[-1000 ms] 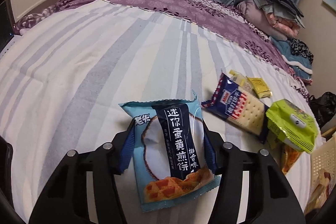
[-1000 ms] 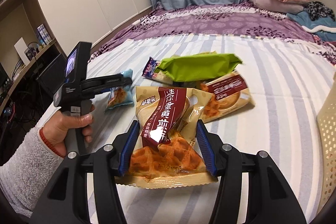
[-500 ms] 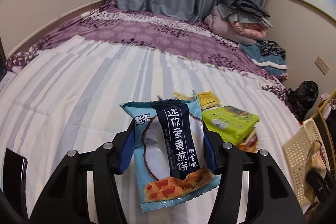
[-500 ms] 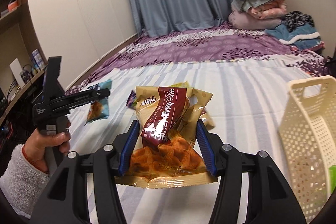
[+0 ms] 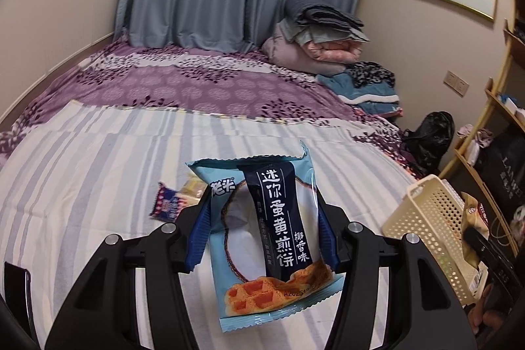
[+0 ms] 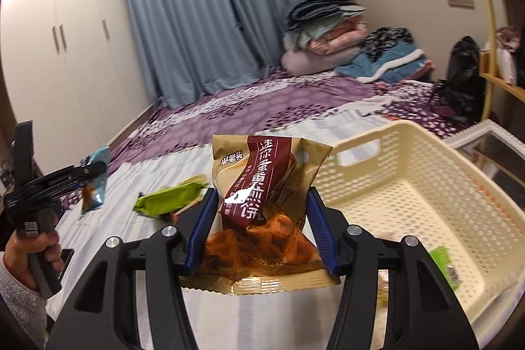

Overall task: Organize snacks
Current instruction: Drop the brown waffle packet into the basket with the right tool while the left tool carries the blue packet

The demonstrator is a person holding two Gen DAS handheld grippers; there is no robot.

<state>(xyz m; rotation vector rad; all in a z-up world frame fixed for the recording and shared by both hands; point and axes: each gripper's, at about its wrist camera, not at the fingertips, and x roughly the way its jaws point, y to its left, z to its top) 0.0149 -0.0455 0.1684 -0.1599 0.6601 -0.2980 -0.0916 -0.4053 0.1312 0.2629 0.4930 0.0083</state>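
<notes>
A light-blue snack packet (image 5: 272, 235) sits upright between the jaws of the left gripper (image 5: 261, 238), clamped by its two sides and held clear of the striped bed sheet (image 5: 98, 173). A brown waffle snack packet (image 6: 262, 202) is pinched the same way in the jaws of the right gripper (image 6: 259, 228), its crimped lower edge hanging just below the blue pads (image 6: 200, 228).

In the left wrist view, beyond and to the left of the left jaws, a red-and-blue cracker packet (image 5: 168, 205) lies on the sheet, with a pale yellow packet (image 5: 193, 186) touching its far edge. To the right of those jaws stands a cream perforated basket (image 5: 436, 228).

In the right wrist view, the basket (image 6: 410, 186) sits just right of the right jaws, with a green wrapper (image 6: 441, 256) partly visible inside. Left of the right jaws, a green packet (image 6: 169, 200) rests on the sheet. Farther left, a hand (image 6: 32, 248) grips the left gripper's handle. Behind everything are a purple floral blanket (image 6: 279, 100), folded bedding (image 6: 325, 35) and blue curtains (image 6: 213, 5).
</notes>
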